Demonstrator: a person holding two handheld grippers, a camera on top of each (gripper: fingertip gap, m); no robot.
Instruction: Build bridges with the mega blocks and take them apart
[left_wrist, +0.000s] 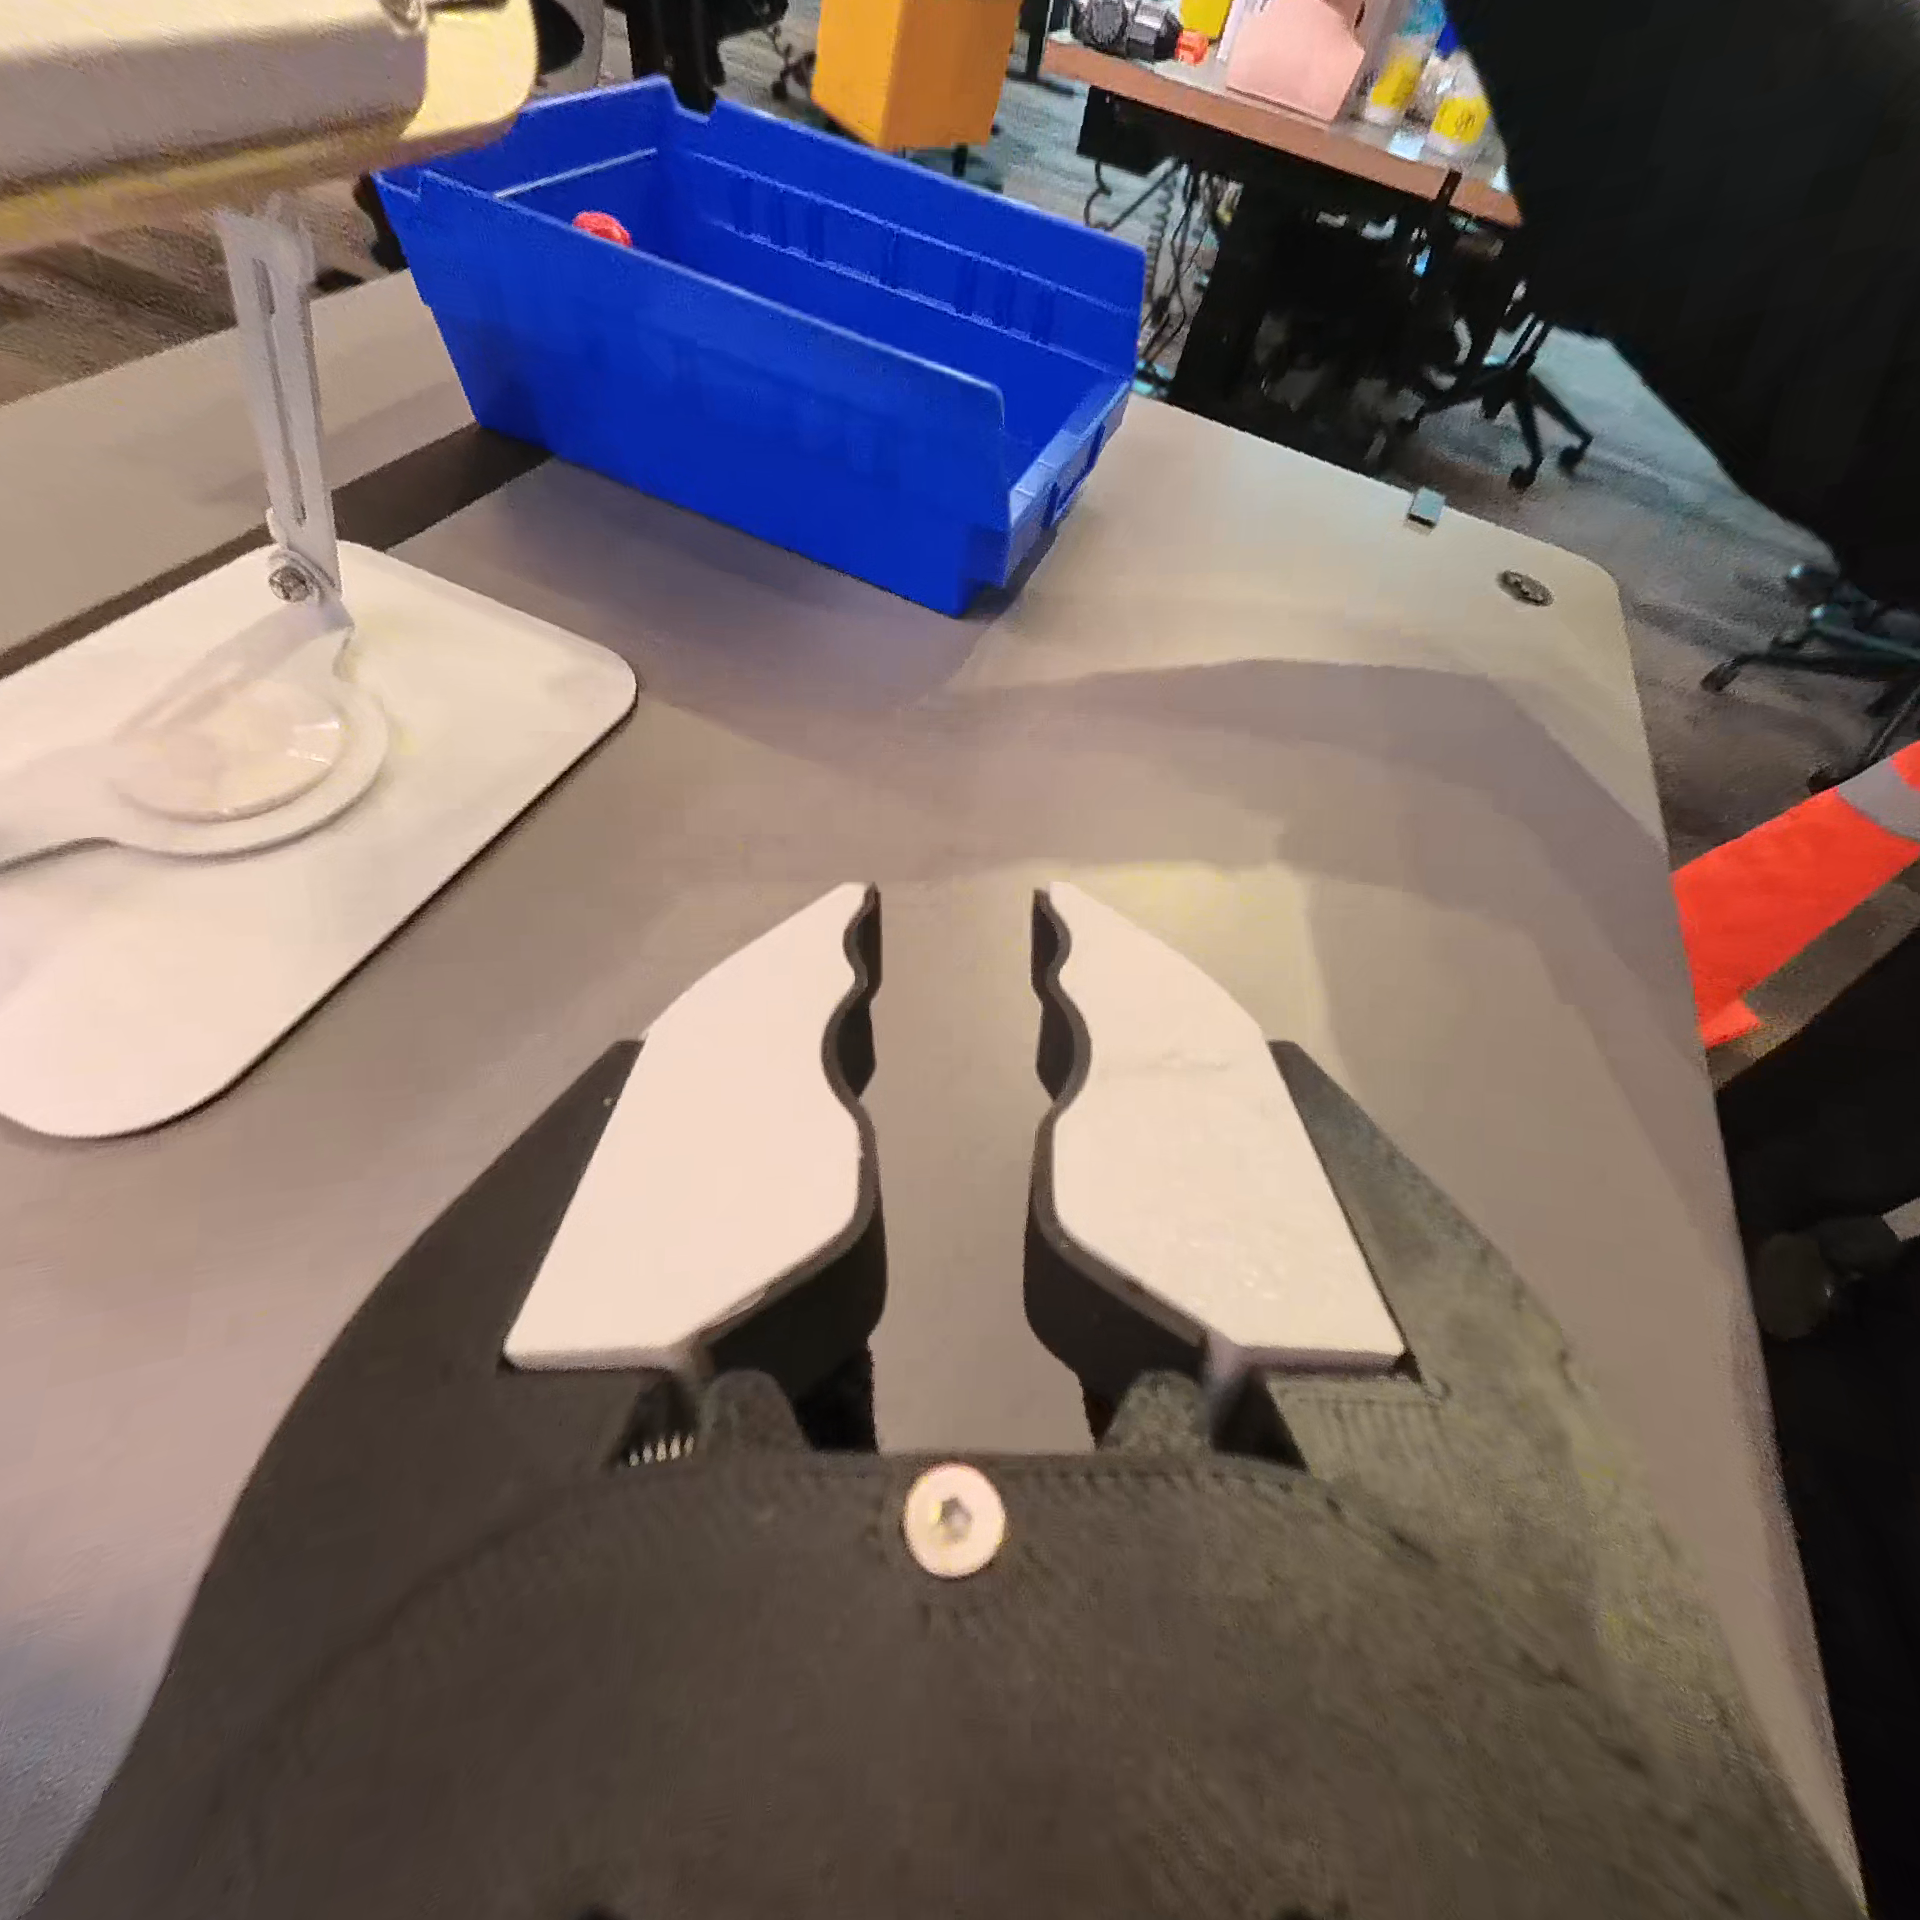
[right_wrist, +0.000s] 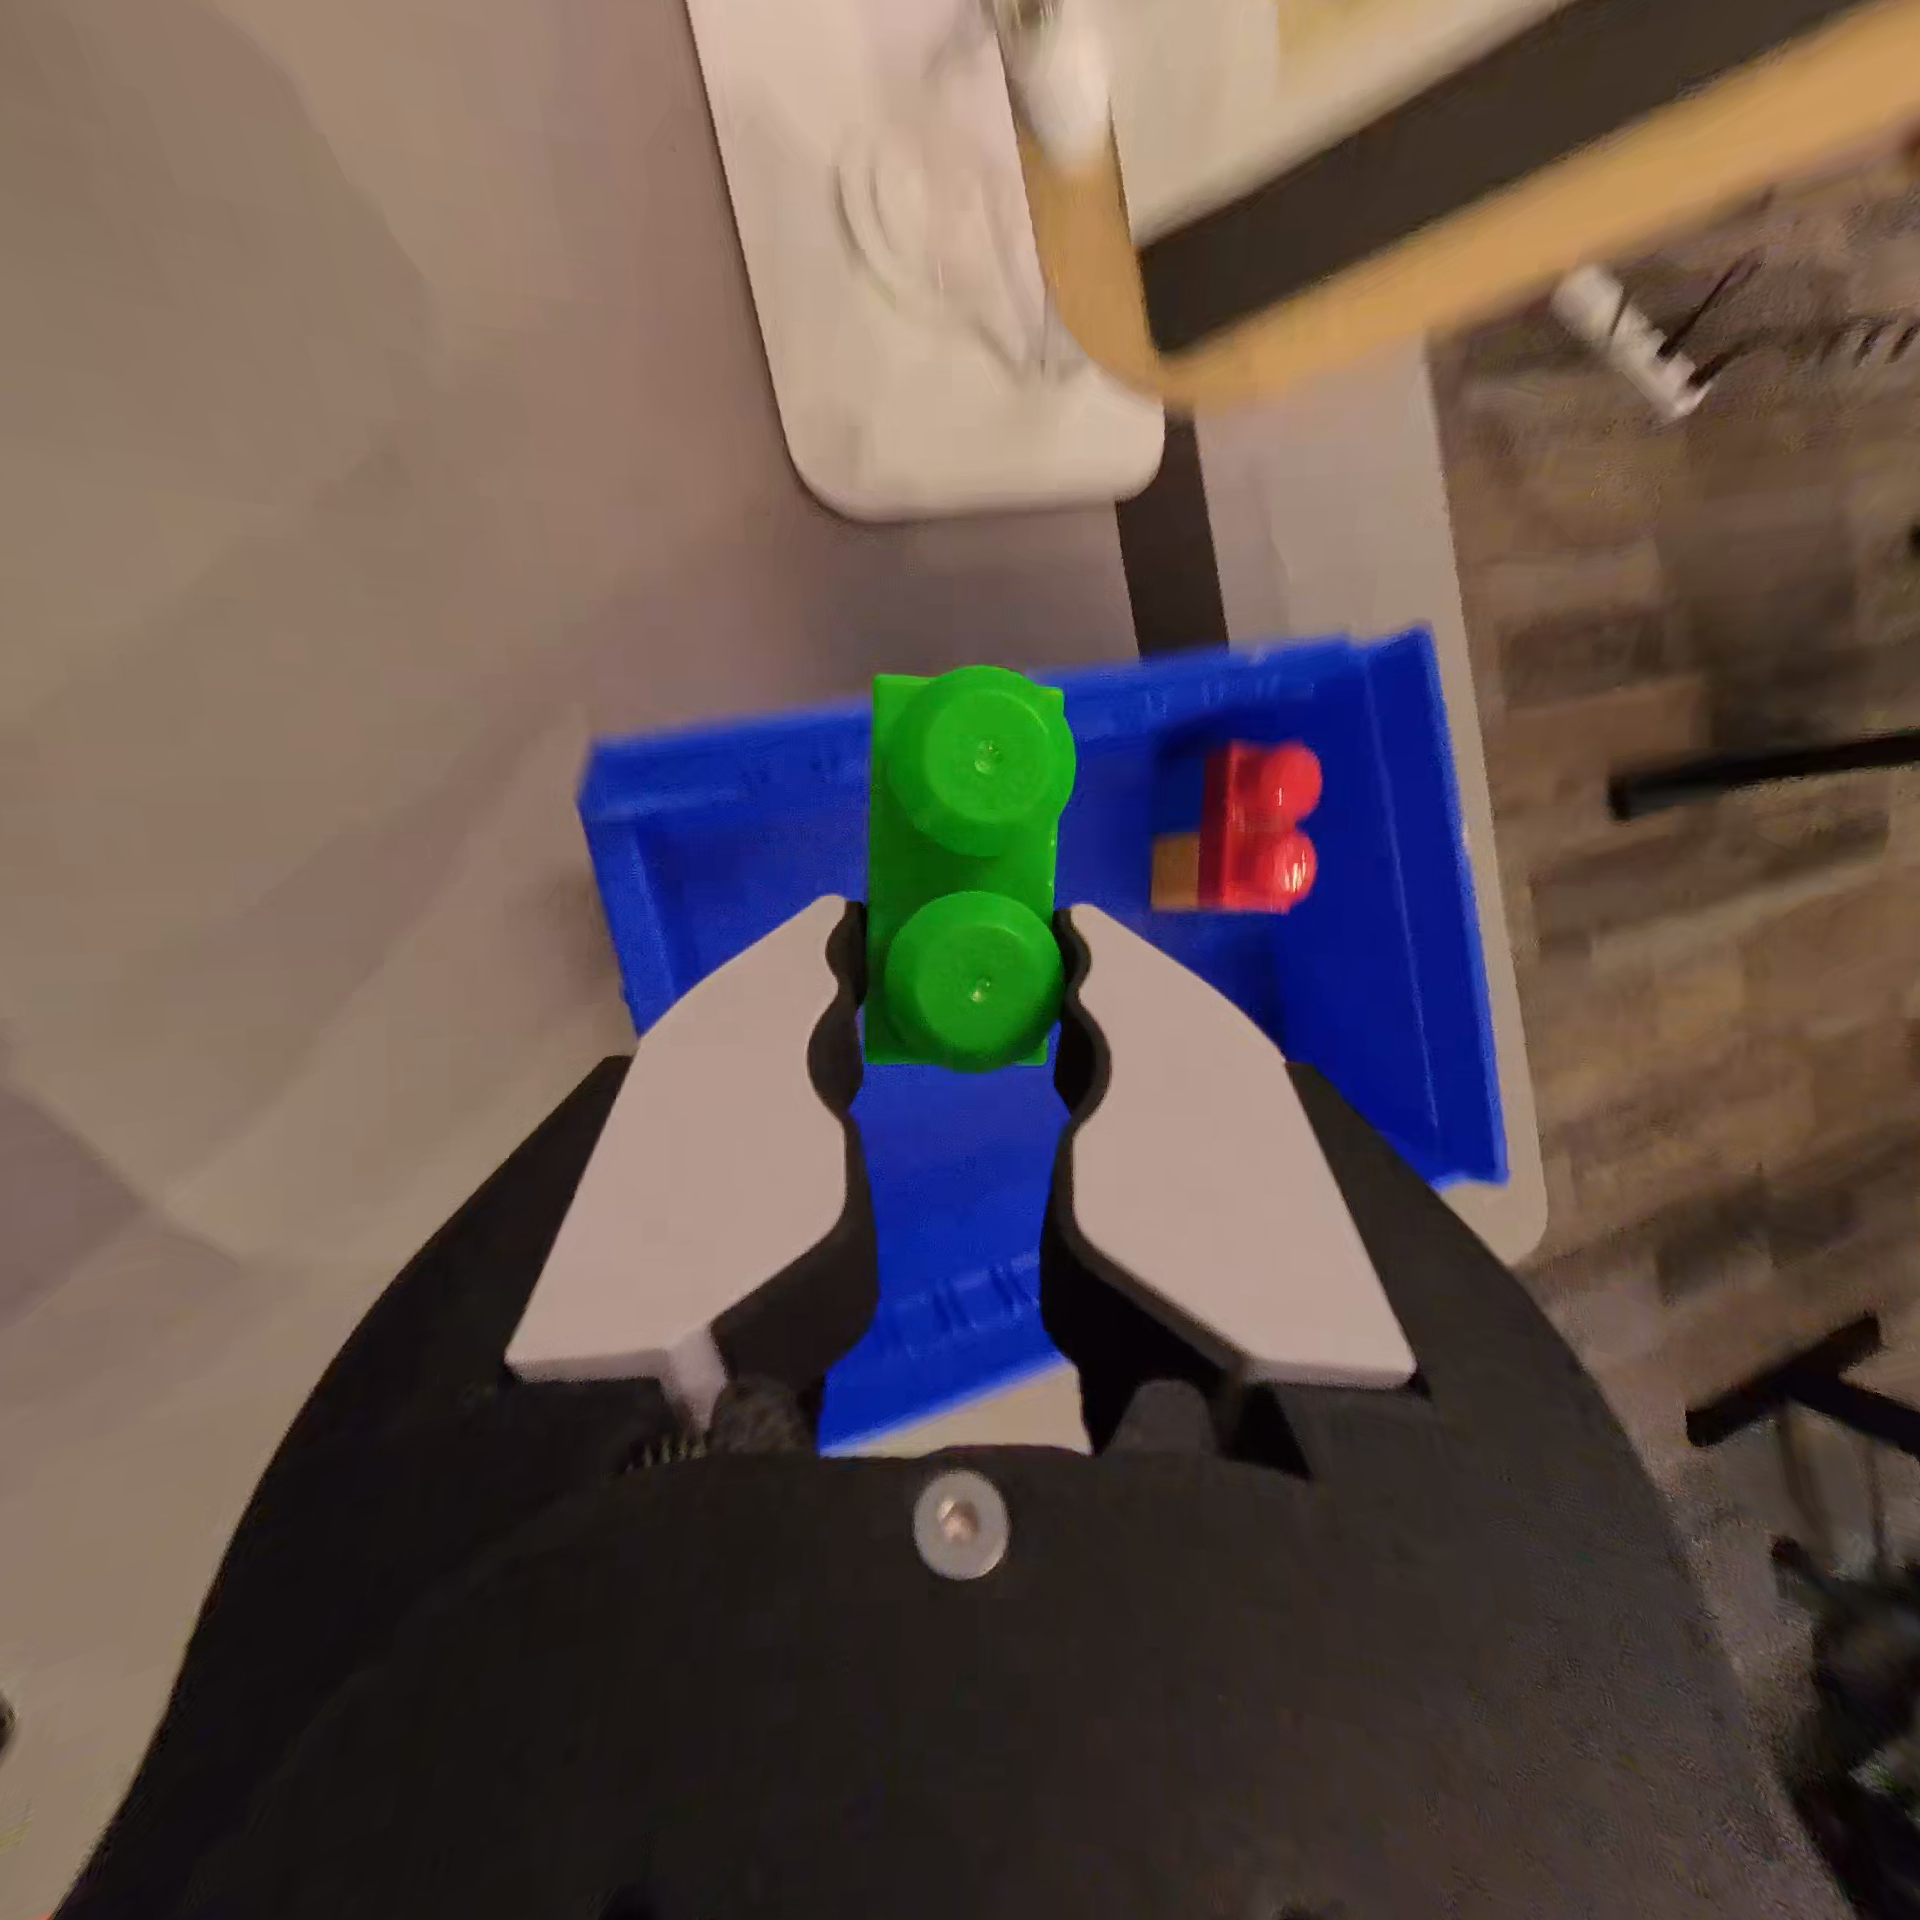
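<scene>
Right wrist view: a glossy green two-stud block (right_wrist: 961, 883) is clamped in the right claw (right_wrist: 961, 971) above a blue plastic bin (right_wrist: 1382, 935) on the smooth grey table (right_wrist: 312, 520), while the left claw (left_wrist: 956, 935) is held narrowly parted and bare.

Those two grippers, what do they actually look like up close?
Both look alike. The left gripper and right gripper each have a rough black plastic body, one silver screw at its middle, and two curved fingers with pale grey tops and wavy black inner edges.

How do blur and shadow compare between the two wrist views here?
Left wrist view: mostly sharp, soft shadows across the grey table. Right wrist view: motion-blurred surroundings, blue bin smeared; green block in the right claw stays crisp.
</scene>
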